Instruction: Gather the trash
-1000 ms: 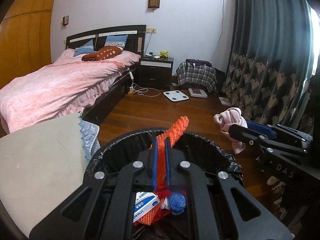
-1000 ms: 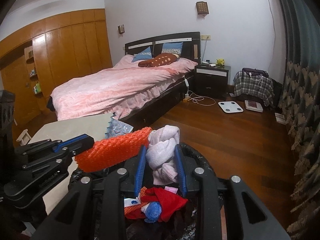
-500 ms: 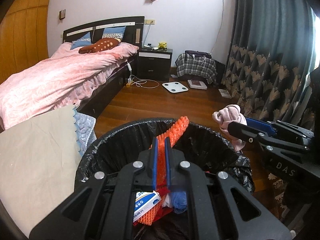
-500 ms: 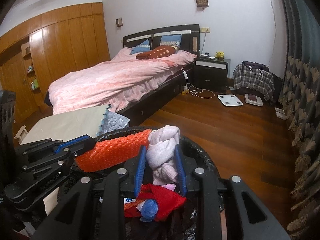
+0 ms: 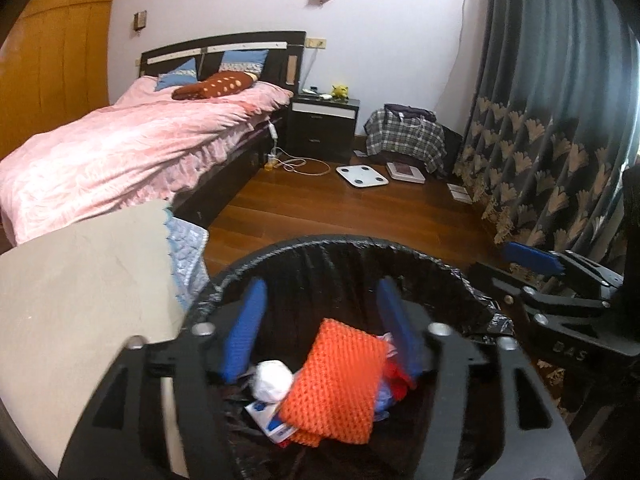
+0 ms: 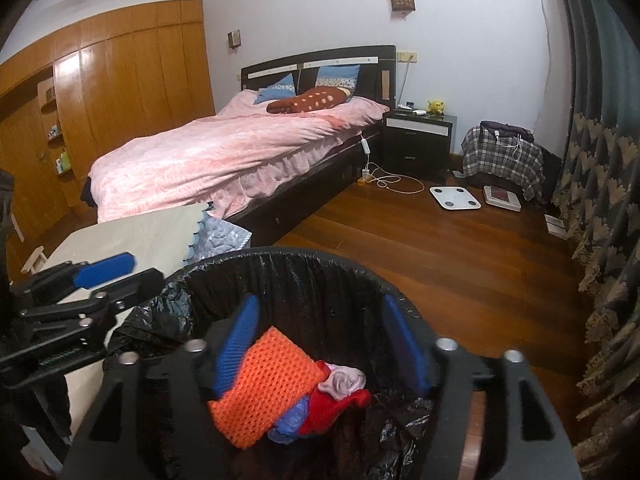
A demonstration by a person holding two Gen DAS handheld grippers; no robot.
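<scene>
A black bin with a black liner (image 5: 340, 242) (image 6: 304, 258) stands on the wood floor right below both grippers. An orange knit piece (image 5: 336, 384) (image 6: 264, 384) lies inside on top of other trash. A pale pink knotted cloth (image 6: 346, 380) lies beside it on a red item (image 6: 332, 406). A white ball (image 5: 272, 380) and a small white-and-blue box (image 5: 266, 420) also lie in the bin. My left gripper (image 5: 320, 320) is open and empty over the bin. My right gripper (image 6: 324, 328) is open and empty over the bin.
A table with a beige cloth (image 5: 80, 288) stands left of the bin. A pink bed (image 6: 224, 160), a dark nightstand (image 6: 416, 140), a white scale (image 6: 454, 198) and a cable (image 6: 384, 180) are farther off. Dark patterned curtains (image 5: 552, 120) hang on the right.
Both grippers have opened. The orange knit piece dropped from my left gripper and the pink cloth from my right gripper into the bin.
</scene>
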